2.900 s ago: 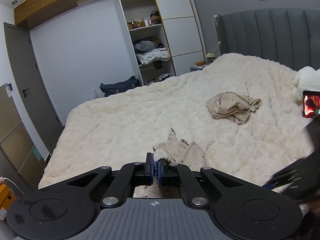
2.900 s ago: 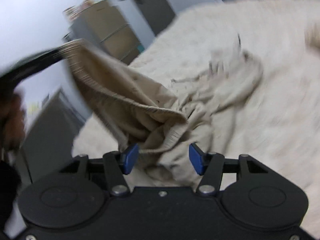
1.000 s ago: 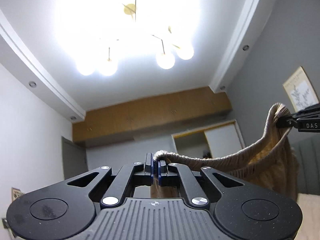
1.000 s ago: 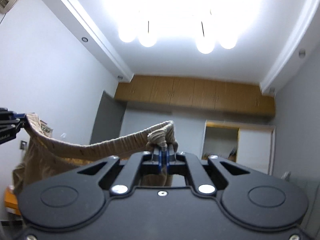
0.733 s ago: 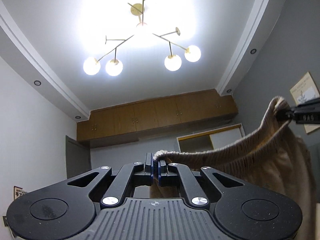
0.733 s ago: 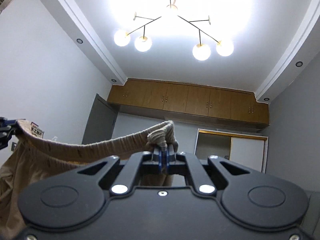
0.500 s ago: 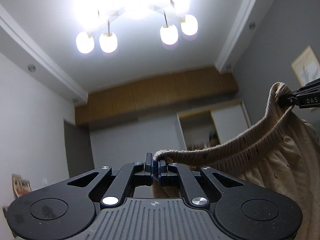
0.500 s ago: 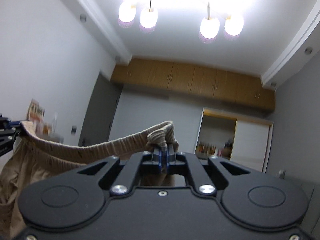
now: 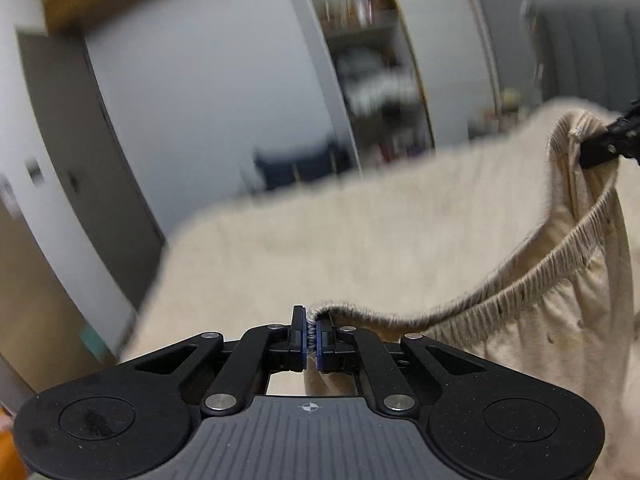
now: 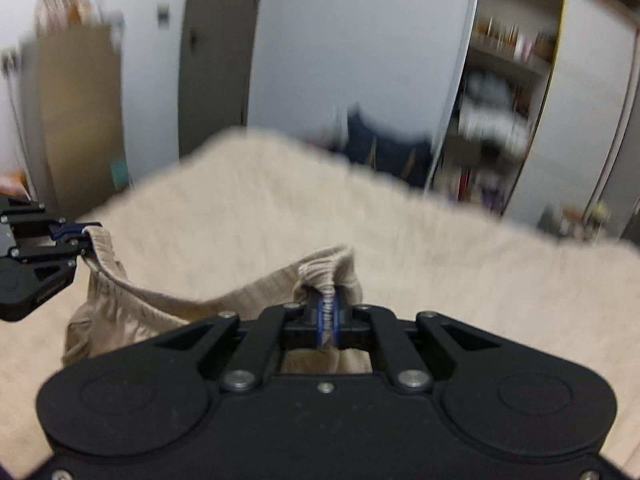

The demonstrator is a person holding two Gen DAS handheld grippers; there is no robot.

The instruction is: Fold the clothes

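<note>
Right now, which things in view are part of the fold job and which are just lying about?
In the job:
- beige garment, held up by its elastic waistband
- left tool, shut on the waistband
- right tool, shut on the waistband
- cream bed cover

Lying about:
- dark bag on the floor
- open shelves, blurred
- door

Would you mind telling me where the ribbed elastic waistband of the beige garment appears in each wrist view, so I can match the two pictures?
Left wrist view: the waistband runs from the left gripper at bottom centre up to the right edge.
Right wrist view: the waistband sags from the right gripper at centre to the left edge.
Shared landmark: the open shelving unit.
</note>
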